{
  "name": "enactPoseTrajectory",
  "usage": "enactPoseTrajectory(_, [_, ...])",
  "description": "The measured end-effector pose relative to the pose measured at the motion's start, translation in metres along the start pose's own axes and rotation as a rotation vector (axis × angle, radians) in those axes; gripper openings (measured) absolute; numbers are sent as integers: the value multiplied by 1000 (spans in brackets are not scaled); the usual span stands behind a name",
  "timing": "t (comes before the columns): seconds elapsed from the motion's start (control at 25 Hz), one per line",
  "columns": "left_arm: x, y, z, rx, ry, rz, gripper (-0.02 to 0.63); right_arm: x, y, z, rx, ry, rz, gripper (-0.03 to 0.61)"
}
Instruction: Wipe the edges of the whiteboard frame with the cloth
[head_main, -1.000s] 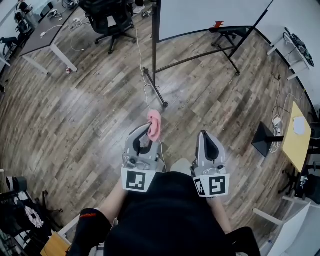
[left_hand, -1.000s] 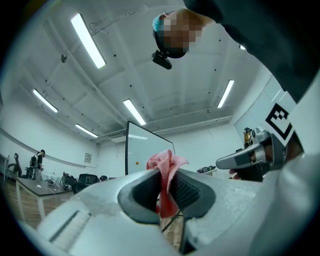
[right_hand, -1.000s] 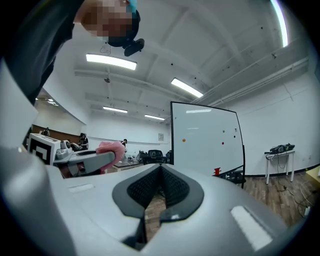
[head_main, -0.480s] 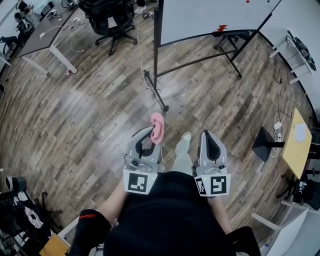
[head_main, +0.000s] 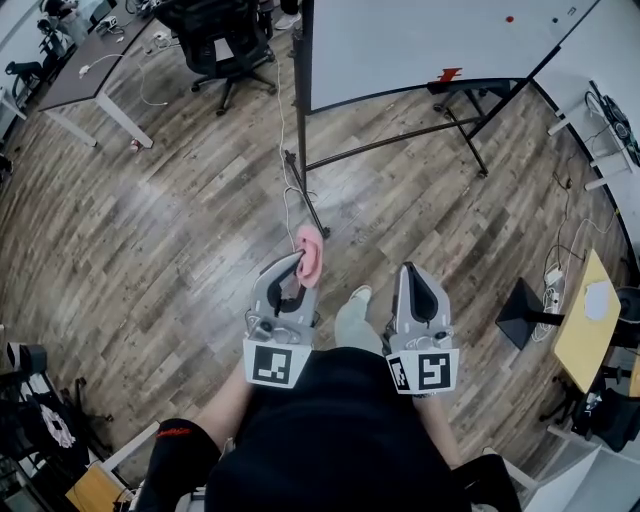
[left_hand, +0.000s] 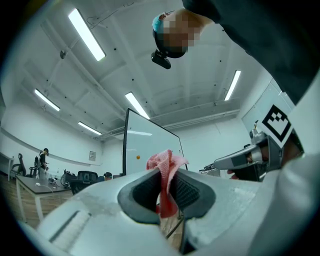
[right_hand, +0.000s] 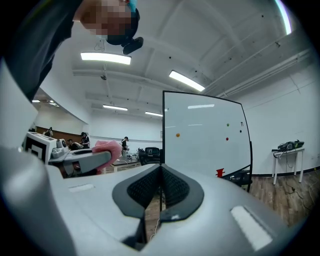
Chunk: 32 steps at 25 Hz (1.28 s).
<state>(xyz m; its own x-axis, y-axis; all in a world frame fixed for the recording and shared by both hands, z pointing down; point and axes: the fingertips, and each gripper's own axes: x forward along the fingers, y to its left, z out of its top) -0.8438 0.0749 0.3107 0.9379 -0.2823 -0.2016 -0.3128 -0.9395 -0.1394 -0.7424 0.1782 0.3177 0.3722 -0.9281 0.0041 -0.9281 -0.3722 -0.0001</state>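
A pink cloth (head_main: 310, 253) sticks out of my left gripper (head_main: 297, 262), whose jaws are shut on it; in the left gripper view the cloth (left_hand: 165, 176) hangs between the dark pads. My right gripper (head_main: 412, 270) is held beside it, shut with nothing in it, its pads (right_hand: 172, 187) pressed together. The whiteboard (head_main: 430, 35) stands on a black wheeled frame (head_main: 304, 120) across the wooden floor, well ahead of both grippers. It also shows upright in the right gripper view, whiteboard (right_hand: 205, 137), with small coloured magnets, and in the left gripper view, whiteboard (left_hand: 150, 152).
A black office chair (head_main: 220, 40) and a grey desk (head_main: 80, 70) stand at the far left. A white cable (head_main: 283, 130) trails over the floor by the frame's foot. A yellow table (head_main: 585, 325) and a black stand (head_main: 525, 300) are at the right. My leg and shoe (head_main: 352, 315) show between the grippers.
The whiteboard has grown larger and nearer in the head view as I walk toward it. A leg has swung forward between the grippers. Both grippers keep their pose, cloth still held.
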Motion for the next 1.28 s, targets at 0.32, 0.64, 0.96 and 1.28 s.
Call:
enactPoseTrajectory(0.32, [84,-24,-12,7,10,45,46,45,-74,-3,10,18,68,2])
enactPoseTrajectory(0.64, [149,-49,-22,22,25,113,46,76,-145,-1,33,15,128,2])
enactPoseTrajectory(0.96, [182,-55,-30,32,44,162,46,94,-185,-12,47,41,152,2])
enactPoseTrajectory(1.28, [213,-48,-64,43,88,160,46,126,-204,-30,36,66,172,2])
